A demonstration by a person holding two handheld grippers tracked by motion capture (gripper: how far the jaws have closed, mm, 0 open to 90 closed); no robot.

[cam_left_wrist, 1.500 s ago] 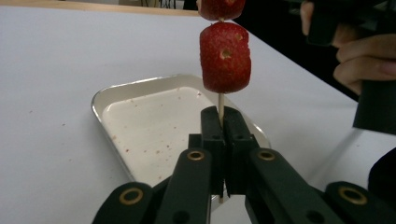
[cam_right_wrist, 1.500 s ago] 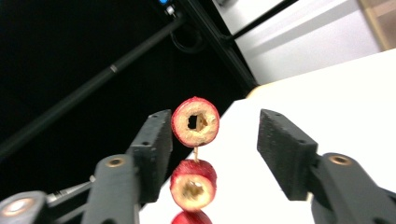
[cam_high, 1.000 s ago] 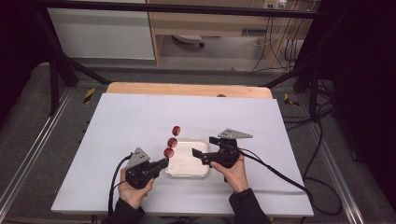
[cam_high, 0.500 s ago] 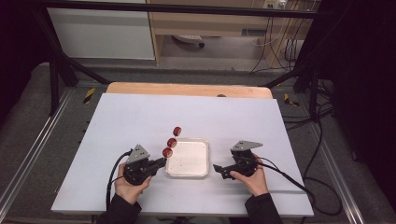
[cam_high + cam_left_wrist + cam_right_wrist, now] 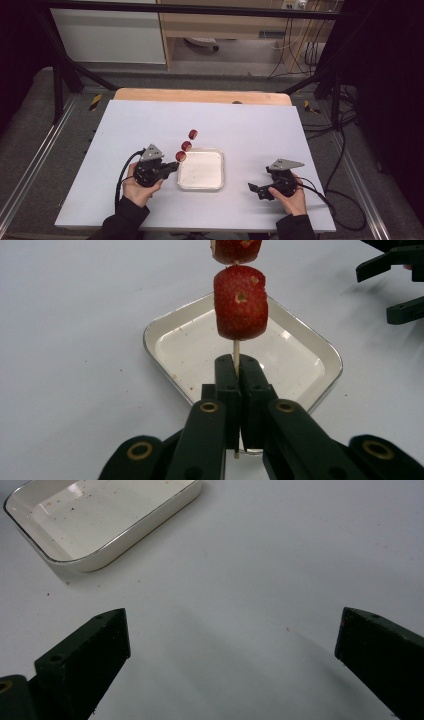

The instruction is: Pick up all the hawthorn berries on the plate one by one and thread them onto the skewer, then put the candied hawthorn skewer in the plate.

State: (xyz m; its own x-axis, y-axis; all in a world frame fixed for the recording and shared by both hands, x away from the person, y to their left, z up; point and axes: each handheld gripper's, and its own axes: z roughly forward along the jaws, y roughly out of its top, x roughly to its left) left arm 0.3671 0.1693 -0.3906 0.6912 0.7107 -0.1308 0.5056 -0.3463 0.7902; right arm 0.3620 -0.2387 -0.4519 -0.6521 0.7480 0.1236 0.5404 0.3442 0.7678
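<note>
We've got the left hand-held gripper (image 5: 236,371) w/ its flat black jaws pressed together on a thin wooden skewer (image 5: 236,351), clamped near the bare lower end. The skewer runs up and away from the jaws, threaded thru chunky red strawberry pieces (image 5: 240,303); their skin is pitted w/ seed dimples, and the cut sides look blunt, almost cylindrical. In the high view we count three pieces (image 5: 186,146) in a slanted row, above the left edge of the dish and the counter beyond it.

The dish (image 5: 165,325) is a shallow cream tray, square w/ rounded corners and a thin dark rim, glossy inside and speckled w/ small red flecks. It sits on the matte white counter (image 5: 250,125), approx. between our two hands.

Our right hand-held gripper (image 5: 261,191) has its blocky black jaws wide apart, nothing between them, just above bare counter to the right of the dish.
</note>
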